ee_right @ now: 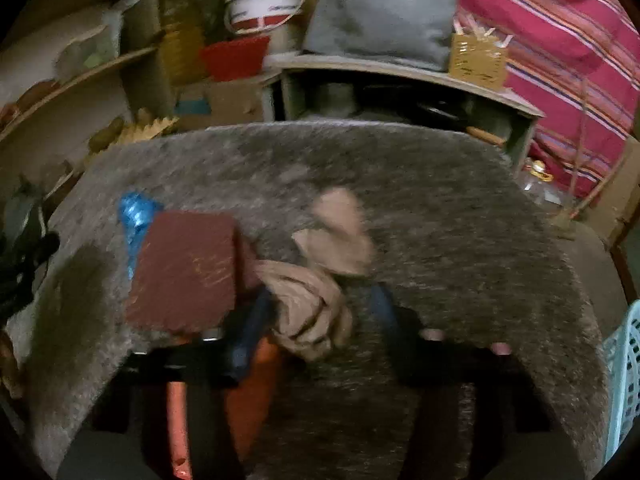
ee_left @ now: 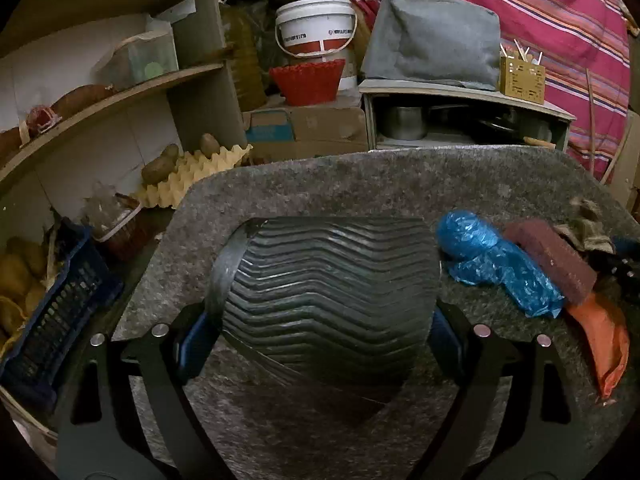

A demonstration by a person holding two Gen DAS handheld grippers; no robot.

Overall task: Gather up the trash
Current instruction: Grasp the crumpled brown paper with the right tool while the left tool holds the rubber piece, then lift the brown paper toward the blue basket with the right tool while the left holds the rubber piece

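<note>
My left gripper (ee_left: 320,320) is shut on a folded black trash bag (ee_left: 328,292) and holds it over the grey felt mat (ee_left: 360,184). To its right lie a crumpled blue plastic bag (ee_left: 492,260), a dark red scouring pad (ee_left: 552,260), an orange wrapper (ee_left: 600,340) and a crumpled brown paper (ee_left: 588,228). In the blurred right wrist view, my right gripper (ee_right: 320,312) is open around the crumpled brown paper (ee_right: 316,304). The red pad (ee_right: 184,272) and blue bag (ee_right: 136,212) lie to its left, the orange wrapper (ee_right: 256,384) under it.
Shelves (ee_left: 100,92) with potatoes and an egg tray (ee_left: 192,172) stand at the left, with a blue crate (ee_left: 60,312) below. A white bucket (ee_left: 316,28), red basket (ee_left: 308,80) and low cabinet (ee_left: 460,120) stand behind the mat. A light blue basket (ee_right: 624,380) is at far right.
</note>
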